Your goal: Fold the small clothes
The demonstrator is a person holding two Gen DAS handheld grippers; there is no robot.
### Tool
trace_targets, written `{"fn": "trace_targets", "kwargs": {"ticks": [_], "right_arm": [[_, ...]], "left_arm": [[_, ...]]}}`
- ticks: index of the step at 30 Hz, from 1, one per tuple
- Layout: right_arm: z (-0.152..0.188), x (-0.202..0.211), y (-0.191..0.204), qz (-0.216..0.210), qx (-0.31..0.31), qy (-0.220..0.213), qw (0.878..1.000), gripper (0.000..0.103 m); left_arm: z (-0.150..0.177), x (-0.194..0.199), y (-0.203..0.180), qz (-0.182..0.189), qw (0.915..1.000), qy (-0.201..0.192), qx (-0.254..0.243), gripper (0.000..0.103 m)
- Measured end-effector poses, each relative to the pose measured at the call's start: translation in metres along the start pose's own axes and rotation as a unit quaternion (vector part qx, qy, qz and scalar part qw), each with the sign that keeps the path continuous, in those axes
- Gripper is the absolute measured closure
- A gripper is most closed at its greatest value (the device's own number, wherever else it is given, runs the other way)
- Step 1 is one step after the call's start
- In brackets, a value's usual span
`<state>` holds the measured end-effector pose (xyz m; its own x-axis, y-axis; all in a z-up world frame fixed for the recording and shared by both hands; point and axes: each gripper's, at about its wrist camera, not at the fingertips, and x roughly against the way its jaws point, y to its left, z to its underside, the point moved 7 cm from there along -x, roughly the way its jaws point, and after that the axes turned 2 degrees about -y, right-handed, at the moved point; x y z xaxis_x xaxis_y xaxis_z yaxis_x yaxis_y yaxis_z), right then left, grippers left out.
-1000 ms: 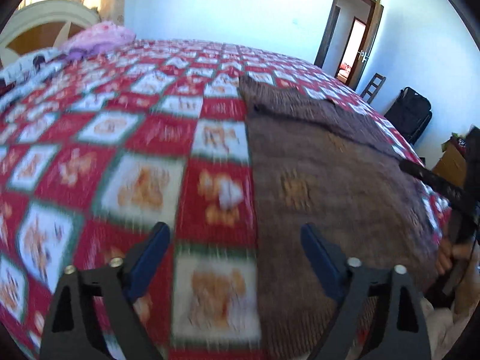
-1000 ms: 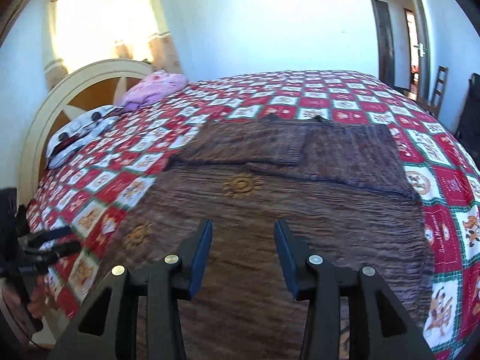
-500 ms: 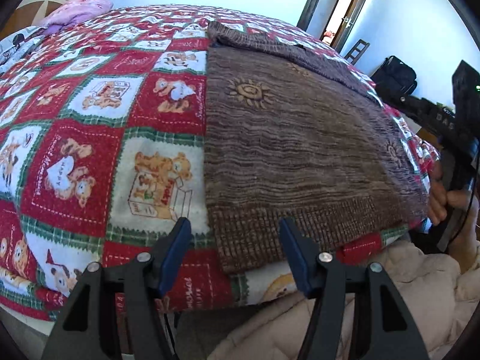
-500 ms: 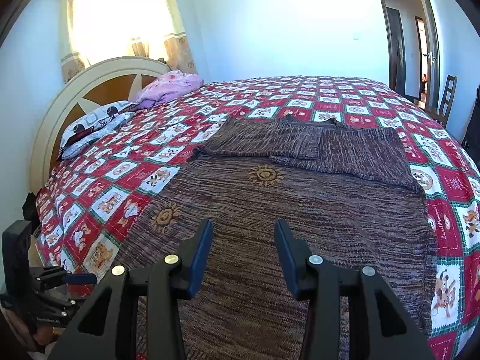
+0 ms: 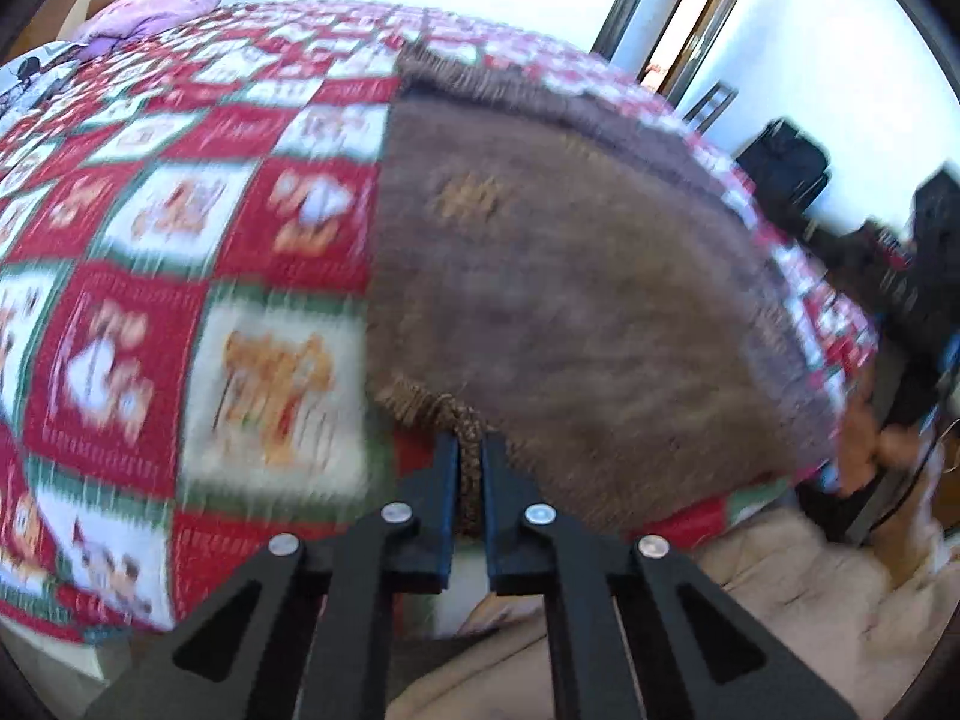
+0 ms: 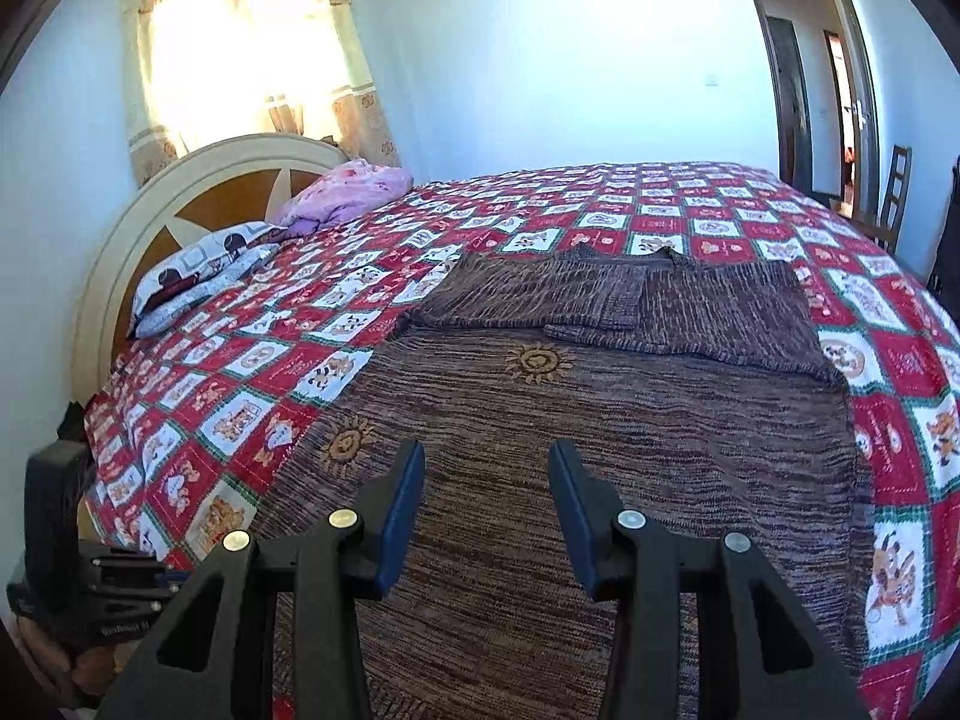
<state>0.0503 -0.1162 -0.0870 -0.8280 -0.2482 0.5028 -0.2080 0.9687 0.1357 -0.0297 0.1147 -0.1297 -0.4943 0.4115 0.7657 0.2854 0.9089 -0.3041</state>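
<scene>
The left wrist view sits low at the near edge of the bed (image 5: 180,240), right against the hem of the brown sweater (image 5: 570,300), looking along the left claw (image 5: 470,468) across the quilt toward the door (image 5: 678,30) at the far right; it is blurred. The right wrist view is higher and further back over the sweater (image 6: 600,450), looking along the right claw (image 6: 486,480) toward the headboard (image 6: 180,192) and window (image 6: 240,48). Both share the sweater, quilt, pink pillow (image 6: 348,192) and doorway.
</scene>
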Motion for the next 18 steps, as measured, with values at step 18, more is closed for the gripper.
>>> {"fn": "trace_targets", "kwargs": {"ticks": [18], "right_arm": [[0.018, -0.007, -0.039, 0.014, -0.058, 0.035, 0.998, 0.058]], "left_arm": [[-0.155, -0.069, -0.033, 0.019, 0.9972, -0.017, -0.07, 0.097]]}}
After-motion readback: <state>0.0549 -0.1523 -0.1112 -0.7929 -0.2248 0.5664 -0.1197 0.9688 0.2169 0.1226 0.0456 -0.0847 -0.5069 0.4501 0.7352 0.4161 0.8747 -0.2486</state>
